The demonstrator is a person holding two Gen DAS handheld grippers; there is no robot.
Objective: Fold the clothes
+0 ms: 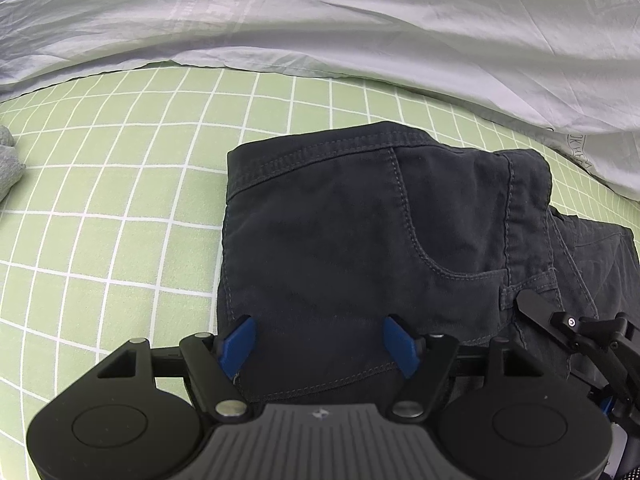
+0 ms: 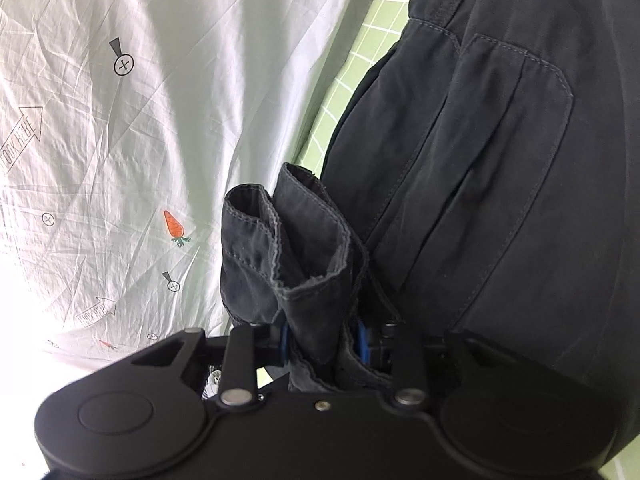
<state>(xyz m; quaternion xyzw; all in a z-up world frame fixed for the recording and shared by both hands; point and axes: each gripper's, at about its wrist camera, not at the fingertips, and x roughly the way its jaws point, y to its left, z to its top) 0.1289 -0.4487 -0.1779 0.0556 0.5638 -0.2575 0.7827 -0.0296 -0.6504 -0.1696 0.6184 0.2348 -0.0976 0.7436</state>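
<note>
Faintly, "LOOK HERE" arrows (image 2: 25, 128) on sheet (image 2: 120, 160)

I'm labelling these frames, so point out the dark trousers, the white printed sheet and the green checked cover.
dark trousers (image 1: 340, 232), left wrist view, folded front panel.
white printed sheet (image 2: 120, 140), right wrist view, creased middle.
green checked cover (image 1: 120, 184), left wrist view, bare area.

dark navy trousers (image 1: 360, 232), green white-gridded sheet (image 1: 120, 200), white carrot-printed duvet (image 2: 120, 120)

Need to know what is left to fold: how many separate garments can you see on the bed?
2. The dark trousers lie folded on the green checked sheet, one end bunched in the right gripper. A grey garment shows at the left edge. Others may be hidden.
</note>
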